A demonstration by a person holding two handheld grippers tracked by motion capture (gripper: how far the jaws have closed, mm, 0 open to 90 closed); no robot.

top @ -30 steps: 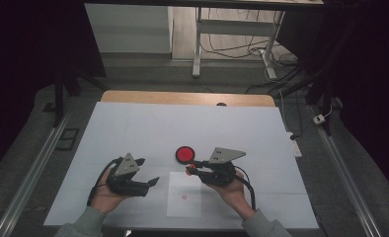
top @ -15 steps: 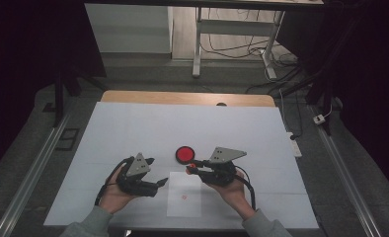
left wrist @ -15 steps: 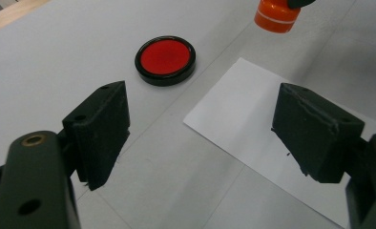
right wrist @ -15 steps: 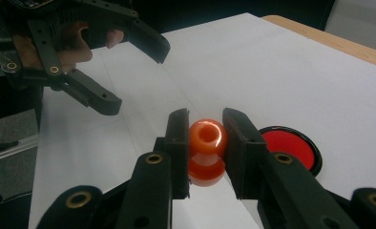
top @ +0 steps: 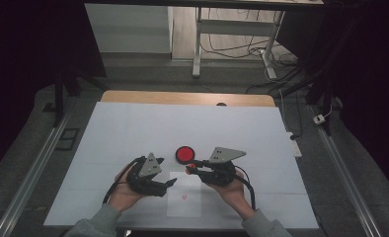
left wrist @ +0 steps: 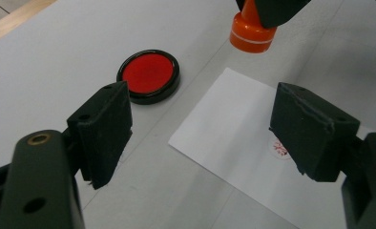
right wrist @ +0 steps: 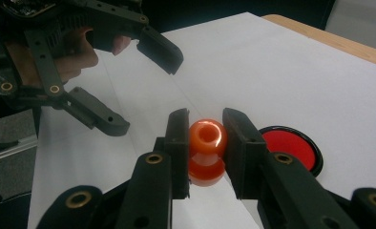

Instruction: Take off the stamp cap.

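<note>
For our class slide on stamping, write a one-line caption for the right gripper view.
Right gripper clamps an orange stamp beside the red ink pad, with the open left gripper opposite.

A white-covered table [top: 133,133] with a round red ink pad and one sheet of paper lying on it.

Looking down from the high view, I see the table as a pale, flat surface with a strip of bare wood along its far edge. A small round ink pad [top: 185,154], red inside a black rim, lies flat near the middle of the table. Just nearer to me, a white sheet of paper [top: 184,206] lies flat on the surface, close to the pad but apart from it. The paper carries a small red stamp mark [top: 184,197] near its centre. In the left gripper view I see the pad beside the paper's corner.
</note>
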